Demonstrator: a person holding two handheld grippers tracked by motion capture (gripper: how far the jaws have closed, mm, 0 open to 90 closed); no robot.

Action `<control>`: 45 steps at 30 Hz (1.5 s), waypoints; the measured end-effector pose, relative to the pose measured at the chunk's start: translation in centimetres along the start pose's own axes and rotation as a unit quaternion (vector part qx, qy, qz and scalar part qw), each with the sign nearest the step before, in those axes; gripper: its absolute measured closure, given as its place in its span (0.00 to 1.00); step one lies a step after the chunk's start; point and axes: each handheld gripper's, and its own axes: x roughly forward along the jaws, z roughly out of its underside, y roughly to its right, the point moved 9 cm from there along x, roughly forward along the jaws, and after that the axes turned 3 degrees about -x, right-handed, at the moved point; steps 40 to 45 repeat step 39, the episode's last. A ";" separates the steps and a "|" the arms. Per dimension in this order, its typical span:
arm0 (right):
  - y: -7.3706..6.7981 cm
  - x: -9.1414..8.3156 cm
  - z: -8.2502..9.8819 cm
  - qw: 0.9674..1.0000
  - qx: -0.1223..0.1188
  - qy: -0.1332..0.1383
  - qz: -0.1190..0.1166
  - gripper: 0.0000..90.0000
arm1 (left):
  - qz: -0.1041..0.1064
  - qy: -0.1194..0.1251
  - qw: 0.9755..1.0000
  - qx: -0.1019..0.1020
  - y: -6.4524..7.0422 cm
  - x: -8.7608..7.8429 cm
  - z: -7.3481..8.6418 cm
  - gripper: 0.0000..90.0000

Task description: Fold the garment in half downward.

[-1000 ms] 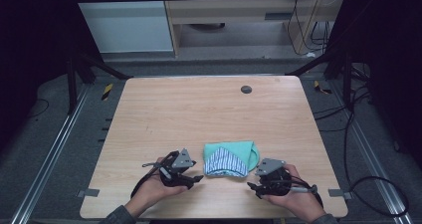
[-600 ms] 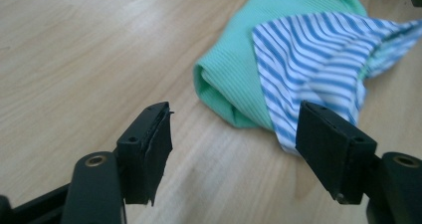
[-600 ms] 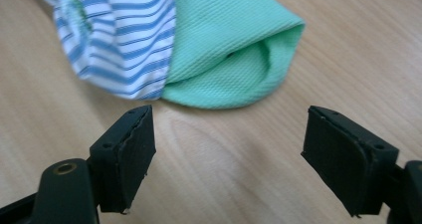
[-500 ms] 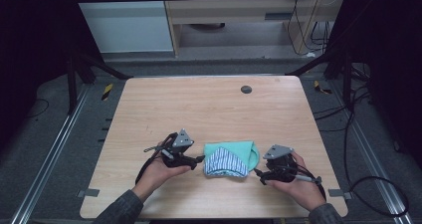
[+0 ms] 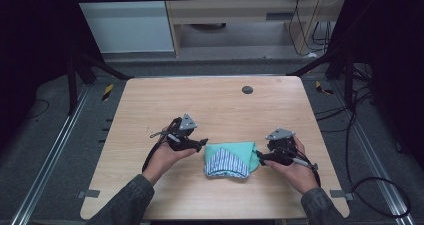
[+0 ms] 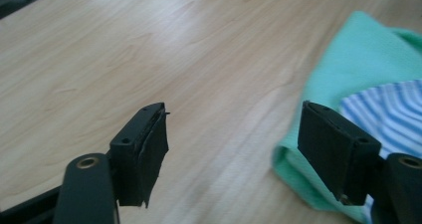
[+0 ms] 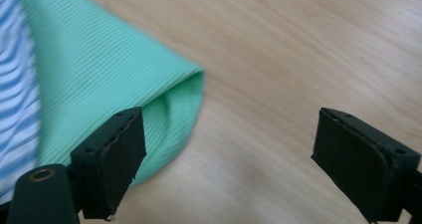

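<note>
Item: one folded mint-green knit cloth with a blue-and-white striped inner layer (image 5: 229, 158), lying on the near middle of the pale wood-grain table (image 5: 210, 105). We read the work in hand as folding this cloth.

Condition: we find it gathered into a compact, roughly triangular packet, the striped face showing at the front and the green layer wrapped behind and at both sides. The edges look fairly even; the right-hand edge is a rounded green fold (image 7: 184, 92).

Left gripper (image 5: 199, 144): we see it just beside the cloth's left edge and apart from it. Its jaws have just been opening and stand wide, with bare table between them; in the left gripper view one pad (image 6: 334, 149) stands in front of the green edge (image 6: 303, 170) without pressing it.

Right gripper (image 5: 262, 156): just beside the right edge. Its jaws have also just been opening and stand wide, nothing between them; one pad (image 7: 115, 160) is near the green fold, not clamped on it.

Also present: a small dark round disc (image 5: 247, 89) set in the far part of the table, well apart from the work.

Progress, in our judgement: the fold looks done or nearly so, and the cloth is released. What may be left is a last tidy fold or smoothing.
</note>
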 end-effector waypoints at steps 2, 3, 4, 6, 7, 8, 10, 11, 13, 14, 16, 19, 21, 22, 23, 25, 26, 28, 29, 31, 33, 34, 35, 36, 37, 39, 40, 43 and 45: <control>0.9 0.6 -0.3 1.000 0.023 0.006 0.010 0.13 | -0.007 -0.002 1.000 -0.012 -0.9 0.3 0.1 0.26; 1.4 0.9 -0.5 0.999 0.035 0.007 0.015 0.13 | -0.013 -0.002 1.000 -0.016 -1.5 0.4 0.3 0.24; 1.8 1.2 -0.6 0.999 0.046 0.010 0.017 0.12 | -0.017 -0.004 1.000 -0.022 -2.0 0.5 0.5 0.22; 2.9 1.8 -0.8 0.998 0.062 0.012 0.031 0.12 | -0.021 -0.013 0.999 -0.040 -3.0 0.9 1.1 0.18; 3.3 2.1 -0.8 0.997 0.075 0.011 0.035 0.11 | -0.025 -0.020 0.999 -0.044 -3.5 1.1 1.6 0.16; 3.7 2.4 -0.8 0.996 0.081 0.012 0.038 0.11 | -0.028 -0.026 0.998 -0.049 -4.0 1.3 2.0 0.15; 4.4 3.0 -0.8 0.995 0.093 0.014 0.045 0.11 | -0.036 -0.039 0.997 -0.061 -5.1 1.6 3.0 0.13; 4.7 3.2 -0.7 0.994 0.097 0.013 0.048 0.10 | -0.039 -0.041 0.996 -0.069 -5.6 1.7 3.4 0.12; 5.2 3.7 -0.6 0.993 0.101 0.010 0.056 0.10 | -0.045 -0.042 0.995 -0.081 -6.4 1.8 4.1 0.11; 5.4 3.9 -0.5 0.992 0.109 0.011 0.058 0.10 | -0.047 -0.043 0.994 -0.085 -6.7 1.8 4.4 0.11; 5.9 4.2 -0.4 0.991 0.118 0.011 0.065 0.11 | -0.047 -0.045 0.993 -0.095 -7.2 1.9 5.0 0.11; 6.2 4.7 -0.1 0.989 0.127 0.006 0.070 0.11 | -0.053 -0.046 0.992 -0.106 -7.9 2.1 5.6 0.10; 6.4 4.9 0.1 0.988 0.133 0.002 0.076 0.11 | -0.055 -0.045 0.991 -0.112 -8.1 2.2 5.8 0.10; 6.5 5.1 0.2 0.988 0.131 0.001 0.078 0.11 | -0.057 -0.043 0.991 -0.112 -8.3 2.3 5.9 0.10; 6.5 5.2 0.2 0.988 0.133 -0.002 0.079 0.11 | -0.057 -0.044 0.991 -0.114 -8.3 2.3 6.1 0.10; 6.5 5.3 0.3 0.987 0.137 -0.004 0.079 0.10 | -0.058 -0.044 0.991 -0.114 -8.4 2.4 6.2 0.10; 6.6 5.7 0.7 0.987 0.138 -0.012 0.086 0.10 | -0.055 -0.044 0.990 -0.122 -8.5 2.7 6.4 0.10; 6.6 5.9 0.9 0.985 0.149 -0.015 0.084 0.08 | -0.055 -0.039 0.991 -0.117 -8.5 2.8 6.6 0.08; 6.6 6.0 0.9 0.984 0.162 -0.013 0.079 0.07 | -0.056 -0.034 0.991 -0.115 -8.5 2.8 6.6 0.07; 6.7 6.3 1.1 0.982 0.176 -0.006 0.074 0.02 | -0.060 -0.032 0.992 -0.105 -8.4 2.9 6.7 0.07; 6.7 6.3 1.2 0.981 0.180 -0.004 0.076 0.02 | -0.058 -0.034 0.992 -0.104 -8.3 2.9 6.8 0.05; 6.7 6.3 1.2 0.981 0.178 -0.005 0.079 0.02 | -0.058 -0.035 0.992 -0.104 -8.3 2.9 6.8 0.04; 6.7 6.2 1.3 0.980 0.181 -0.006 0.083 0.02 | -0.059 -0.036 0.992 -0.104 -8.3 2.8 6.8 0.04; 6.7 6.2 1.3 0.979 0.184 -0.005 0.086 0.02 | -0.061 -0.037 0.992 -0.105 -8.3 2.8 6.9 0.03; 6.6 6.1 1.3 0.978 0.192 -0.006 0.087 0.02 | -0.061 -0.038 0.992 -0.106 -8.3 2.8 6.9 0.03; 6.6 6.1 1.4 0.977 0.194 -0.007 0.089 0.01 | -0.062 -0.039 0.992 -0.107 -8.3 2.8 6.9 0.01; 6.6 6.1 1.4 0.977 0.194 -0.007 0.089 0.01 | -0.062 -0.039 0.992 -0.107 -8.3 2.8 6.9 0.01; 6.6 6.1 1.4 0.977 0.194 -0.007 0.089 0.01 | -0.062 -0.039 0.992 -0.107 -8.3 2.8 6.9 0.01; 6.6 6.1 1.4 0.977 0.194 -0.007 0.089 0.01 | -0.062 -0.039 0.992 -0.107 -8.3 2.8 6.9 0.01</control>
